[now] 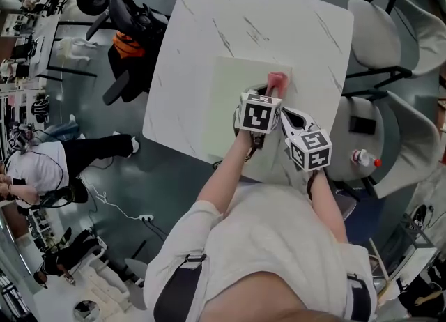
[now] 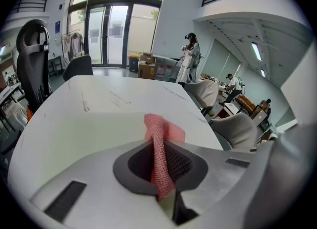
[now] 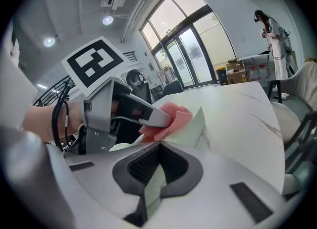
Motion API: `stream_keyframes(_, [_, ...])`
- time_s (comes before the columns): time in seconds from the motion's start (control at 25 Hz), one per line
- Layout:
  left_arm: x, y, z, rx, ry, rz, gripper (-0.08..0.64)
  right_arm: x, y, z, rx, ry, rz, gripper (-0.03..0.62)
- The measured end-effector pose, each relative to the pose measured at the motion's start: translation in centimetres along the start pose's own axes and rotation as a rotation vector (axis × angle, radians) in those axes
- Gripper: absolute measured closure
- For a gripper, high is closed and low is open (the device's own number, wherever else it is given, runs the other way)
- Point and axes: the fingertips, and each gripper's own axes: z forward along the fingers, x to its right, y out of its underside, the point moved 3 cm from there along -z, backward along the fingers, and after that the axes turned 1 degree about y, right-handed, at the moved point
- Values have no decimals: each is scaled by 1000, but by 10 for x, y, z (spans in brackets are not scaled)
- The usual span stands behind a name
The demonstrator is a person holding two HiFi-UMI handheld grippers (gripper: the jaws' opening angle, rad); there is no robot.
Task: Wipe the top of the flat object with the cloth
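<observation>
A pale green flat sheet (image 1: 230,104) lies on the white marble table (image 1: 209,28), near its front edge. My left gripper (image 1: 273,92) is shut on a pink cloth (image 1: 277,81), which sits at the sheet's far right part. In the left gripper view the cloth (image 2: 163,134) runs up between the closed jaws of the left gripper (image 2: 158,161) onto the sheet (image 2: 84,129). My right gripper (image 1: 290,116) is shut on the sheet's near right edge. In the right gripper view that gripper (image 3: 151,186) pinches the thin sheet (image 3: 195,124), with the cloth (image 3: 173,118) just beyond.
Two light chairs (image 1: 394,35) stand right of the table. A bottle with a red cap (image 1: 365,159) lies on the nearer seat. A black office chair (image 1: 111,0) stands at the table's far left. A person (image 1: 42,167) is on the floor side, left.
</observation>
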Motion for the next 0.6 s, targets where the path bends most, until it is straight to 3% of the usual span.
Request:
stream_keyframes(0.16, [-1, 9, -7, -4, 25, -37, 525, 0, 1, 0, 3, 12, 4, 583])
stream_keyframes(0.6, [-1, 28, -20, 19, 11, -2, 525, 1, 1, 0, -4, 60, -19, 583])
